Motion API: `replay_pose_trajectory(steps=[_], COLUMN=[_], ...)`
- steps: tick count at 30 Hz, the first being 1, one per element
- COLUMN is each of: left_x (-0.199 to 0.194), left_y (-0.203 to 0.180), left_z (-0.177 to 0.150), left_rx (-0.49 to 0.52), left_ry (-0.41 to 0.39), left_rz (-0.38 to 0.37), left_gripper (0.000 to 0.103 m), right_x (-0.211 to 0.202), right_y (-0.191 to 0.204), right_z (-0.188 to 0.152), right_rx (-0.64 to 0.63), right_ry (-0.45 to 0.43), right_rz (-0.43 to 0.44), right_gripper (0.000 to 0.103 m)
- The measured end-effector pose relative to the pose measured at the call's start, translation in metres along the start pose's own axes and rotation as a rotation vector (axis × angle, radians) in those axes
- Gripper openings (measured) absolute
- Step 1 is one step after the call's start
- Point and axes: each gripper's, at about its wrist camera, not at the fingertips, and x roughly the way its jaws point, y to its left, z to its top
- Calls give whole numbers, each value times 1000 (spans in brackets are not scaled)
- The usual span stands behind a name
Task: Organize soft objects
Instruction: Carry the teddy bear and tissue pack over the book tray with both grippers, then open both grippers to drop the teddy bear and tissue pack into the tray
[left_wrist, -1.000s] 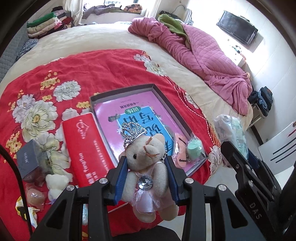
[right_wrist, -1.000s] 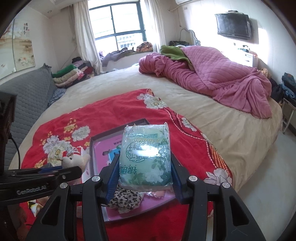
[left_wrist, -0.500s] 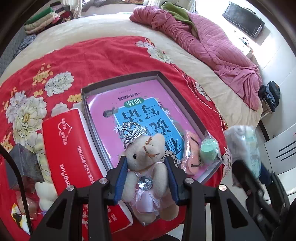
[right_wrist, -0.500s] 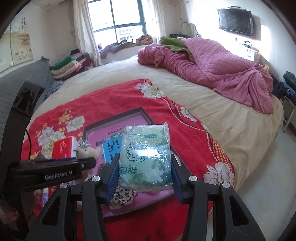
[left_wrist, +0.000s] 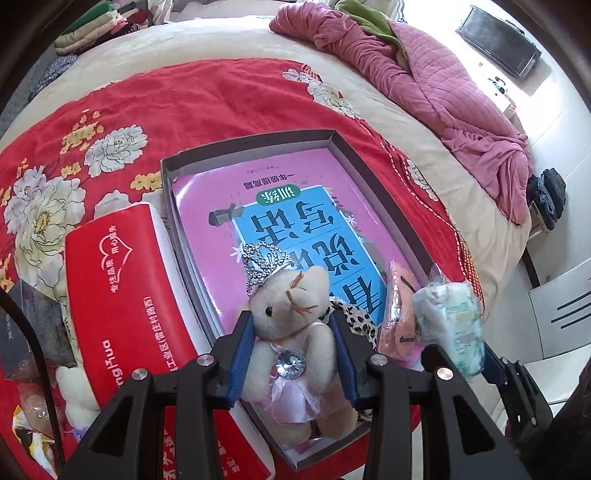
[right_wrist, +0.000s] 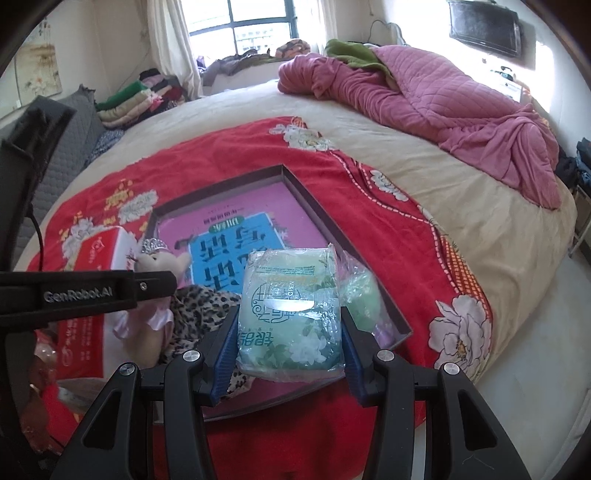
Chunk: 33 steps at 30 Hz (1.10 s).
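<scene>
My left gripper (left_wrist: 291, 354) is shut on a beige teddy bear (left_wrist: 295, 328) with a silver crown and pink dress, held over the near end of a shallow grey box (left_wrist: 258, 142). The box holds a pink and blue book (left_wrist: 295, 218), a leopard-print cloth (right_wrist: 199, 306), a pink soft item (left_wrist: 397, 325) and a green soft item (right_wrist: 364, 299). My right gripper (right_wrist: 290, 347) is shut on a green plastic tissue pack (right_wrist: 291, 310), held over the box's near right corner. The pack also shows in the left wrist view (left_wrist: 452, 325).
A red tissue box (left_wrist: 122, 295) lies left of the grey box on the red floral blanket (left_wrist: 221, 96). A dark small box (left_wrist: 22, 332) and small plush items (left_wrist: 77, 398) lie at far left. A pink quilt (right_wrist: 443, 103) is heaped at the back right.
Both grippers have moved forward and down over the grey box with their loads. The right gripper has come close beside the left one.
</scene>
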Motion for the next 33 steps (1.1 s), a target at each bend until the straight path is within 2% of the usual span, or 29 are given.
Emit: replay_pose_trajectory(steps=[21,33], left_x=[12,15], left_y=[0,-5], left_z=[4,6], left_rx=[16,35], left_ry=[16,17], left_rz=[-9,-3], left_gripper=[43,46], right_x=[44,34], right_y=[6,0], right_z=[-7,-4], right_rx=[-26,8], right_ry=[85,65], right_rz=[-14,-4], right_gripper=[52,60])
